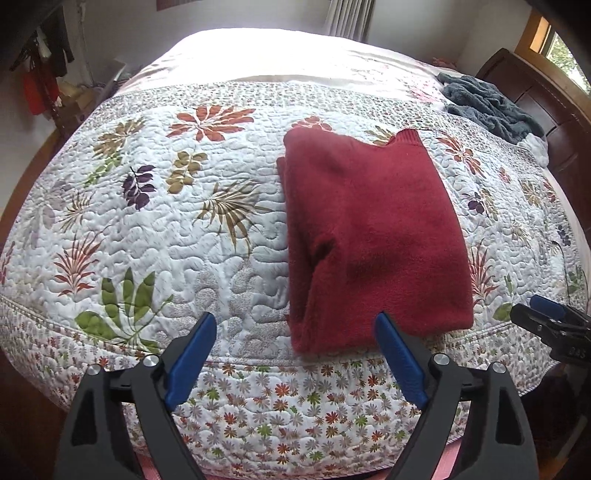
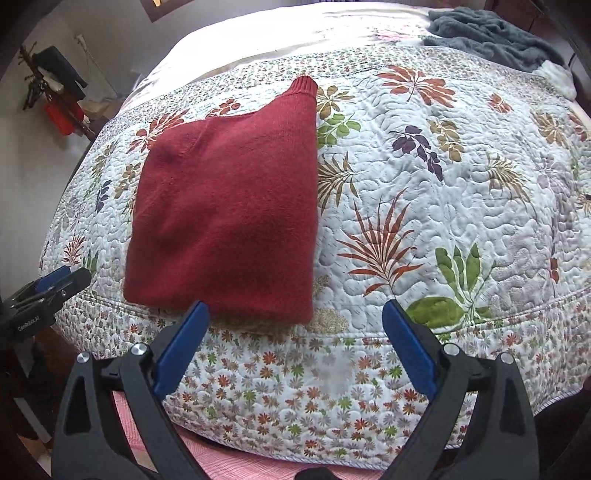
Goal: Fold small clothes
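Red sweater (image 1: 373, 236) (image 2: 225, 218): folded into a compact rectangular bundle, lying flat on the bed near its front edge. One ribbed cuff or hem corner projects at the far end, at about 1 o'clock of the bundle in the left wrist view. Layered folded edges show along its 9 o'clock side in that view.

Floral quilt (image 1: 177, 229) (image 2: 424, 206): covers the bed; white ground with leaf prints, a small-flower border hanging over the front edge. The sweater rests directly on it.

Left hand-held gripper (image 1: 295, 325): jaws spread wide, nothing between them. It hovers at the front edge of the bed; its right blue pad sits just in front of the sweater's near edge, contact not determinable.

Right hand-held gripper (image 2: 297, 314) (image 1: 546, 317): jaws spread wide, empty. Its left blue pad overlaps the sweater's near edge in its own view; contact not determinable. Seen from the left wrist view it lies at 4 o'clock of the sweater, apart from it.

Grey fleece blanket (image 1: 487, 103) (image 2: 491, 33): crumpled at the far corner of the bed, well apart from the sweater.
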Available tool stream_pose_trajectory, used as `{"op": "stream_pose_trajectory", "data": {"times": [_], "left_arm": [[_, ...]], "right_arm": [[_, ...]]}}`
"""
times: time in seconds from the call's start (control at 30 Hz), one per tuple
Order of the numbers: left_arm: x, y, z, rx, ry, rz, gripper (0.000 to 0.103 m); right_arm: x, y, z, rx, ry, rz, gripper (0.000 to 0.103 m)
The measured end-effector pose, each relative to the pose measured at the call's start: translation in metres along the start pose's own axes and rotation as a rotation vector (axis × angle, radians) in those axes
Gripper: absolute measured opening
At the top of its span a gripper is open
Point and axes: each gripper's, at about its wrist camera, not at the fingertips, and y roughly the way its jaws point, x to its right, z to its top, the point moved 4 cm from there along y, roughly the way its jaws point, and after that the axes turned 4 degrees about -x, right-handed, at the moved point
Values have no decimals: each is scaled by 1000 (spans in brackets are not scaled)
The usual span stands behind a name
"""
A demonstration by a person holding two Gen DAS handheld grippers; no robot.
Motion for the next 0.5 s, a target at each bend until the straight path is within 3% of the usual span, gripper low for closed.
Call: {"op": "stream_pose_trajectory", "data": {"times": [0.27, 0.4, 0.5], "left_arm": [[3, -10, -10, -4, -6, 24, 88], [6, -19, -13, 7, -5, 40, 88], [9, -29, -15, 16, 3, 38, 88]], "right_arm": [[-10, -15, -6, -11, -9, -40, 95], [-19, -27, -8, 14, -40, -121, 97], [-24, -36, -9, 23, -34, -115, 98]]}}
